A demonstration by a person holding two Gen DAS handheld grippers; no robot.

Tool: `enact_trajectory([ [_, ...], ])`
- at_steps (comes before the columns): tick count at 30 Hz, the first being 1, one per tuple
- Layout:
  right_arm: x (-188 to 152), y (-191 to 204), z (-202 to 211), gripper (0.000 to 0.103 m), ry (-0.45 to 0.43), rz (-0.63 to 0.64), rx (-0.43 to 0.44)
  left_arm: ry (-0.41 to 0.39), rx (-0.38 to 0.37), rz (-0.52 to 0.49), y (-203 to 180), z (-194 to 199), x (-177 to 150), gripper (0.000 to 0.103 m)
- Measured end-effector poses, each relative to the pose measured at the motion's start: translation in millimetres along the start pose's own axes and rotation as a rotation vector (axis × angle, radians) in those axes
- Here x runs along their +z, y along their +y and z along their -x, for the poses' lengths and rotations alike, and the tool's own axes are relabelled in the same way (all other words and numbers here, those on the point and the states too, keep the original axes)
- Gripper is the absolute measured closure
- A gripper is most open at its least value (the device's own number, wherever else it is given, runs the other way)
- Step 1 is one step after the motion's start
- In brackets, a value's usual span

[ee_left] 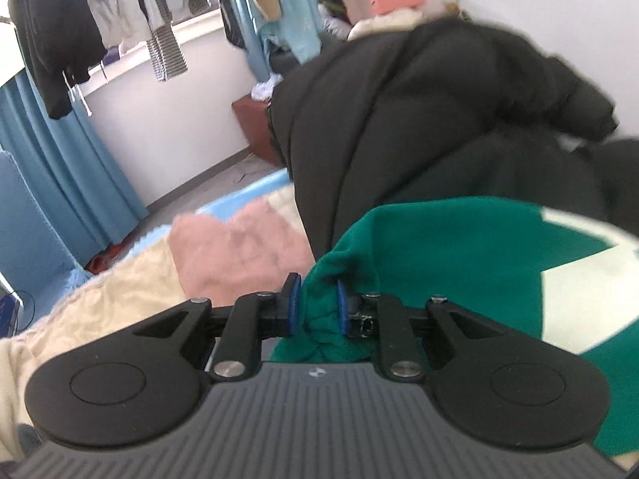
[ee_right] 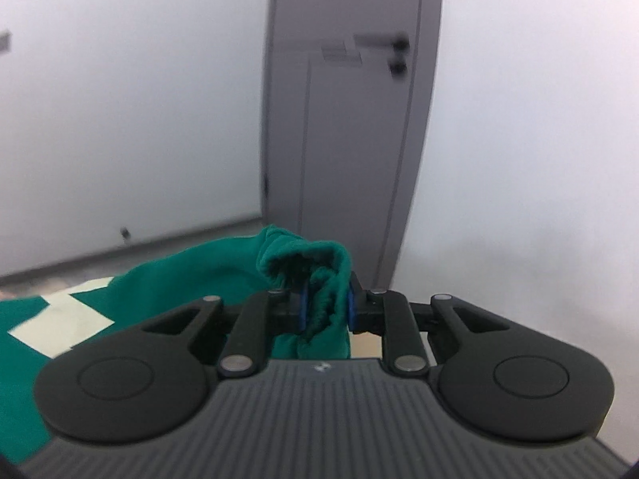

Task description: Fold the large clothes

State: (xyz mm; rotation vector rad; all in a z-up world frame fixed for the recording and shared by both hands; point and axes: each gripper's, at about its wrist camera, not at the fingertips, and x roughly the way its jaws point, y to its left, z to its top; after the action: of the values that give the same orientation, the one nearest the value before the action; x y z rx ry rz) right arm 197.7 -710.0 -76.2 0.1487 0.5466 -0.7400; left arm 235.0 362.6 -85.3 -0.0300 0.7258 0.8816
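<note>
A green garment with cream patches [ee_left: 439, 247] stretches between both grippers. My left gripper [ee_left: 315, 303] is shut on a bunched green edge of it, with the cloth running off to the right. In the right wrist view the same green garment [ee_right: 179, 279] runs off to the left, and my right gripper [ee_right: 325, 307] is shut on a gathered green fold held up in the air. The blue pads [ee_right: 302, 311] press the cloth from both sides.
A big black jacket [ee_left: 419, 119] is heaped just beyond the green garment. Pink and cream blankets [ee_left: 239, 247] cover the surface at left. Hanging clothes [ee_left: 56, 28] and blue curtains [ee_left: 72, 159] line the far wall. A grey door [ee_right: 351, 119] and white wall face the right gripper.
</note>
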Motion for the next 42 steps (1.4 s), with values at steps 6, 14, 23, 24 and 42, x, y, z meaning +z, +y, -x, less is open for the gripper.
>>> enact_trajectory([
  [6, -65.3, 0.9, -65.2, 0.082, 0.117, -0.039, -0.003, -0.023, 0.033, -0.053, -15.7, -20.0, -28.9, 0.078],
  [14, -79.1, -15.3, -56.8, 0.074, 0.063, -0.119, 0.079, -0.024, -0.017, 0.029, 5.8, -10.2, -30.6, 0.054],
  [23, -45.7, -13.7, 28.4, 0.038, -0.003, -0.166, 0.178, 0.018, -0.180, 0.178, 50.4, 37.9, -47.6, 0.024],
  [24, -39.0, -10.0, 40.1, 0.038, -0.008, -0.173, 0.195, 0.013, -0.198, 0.165, 51.5, 46.9, -48.8, 0.024],
  [42, -48.3, 148.9, 316.3, 0.038, 0.049, 0.002, 0.734, -0.001, -0.774, -0.008, 13.9, 236.3, -122.2, 0.024],
])
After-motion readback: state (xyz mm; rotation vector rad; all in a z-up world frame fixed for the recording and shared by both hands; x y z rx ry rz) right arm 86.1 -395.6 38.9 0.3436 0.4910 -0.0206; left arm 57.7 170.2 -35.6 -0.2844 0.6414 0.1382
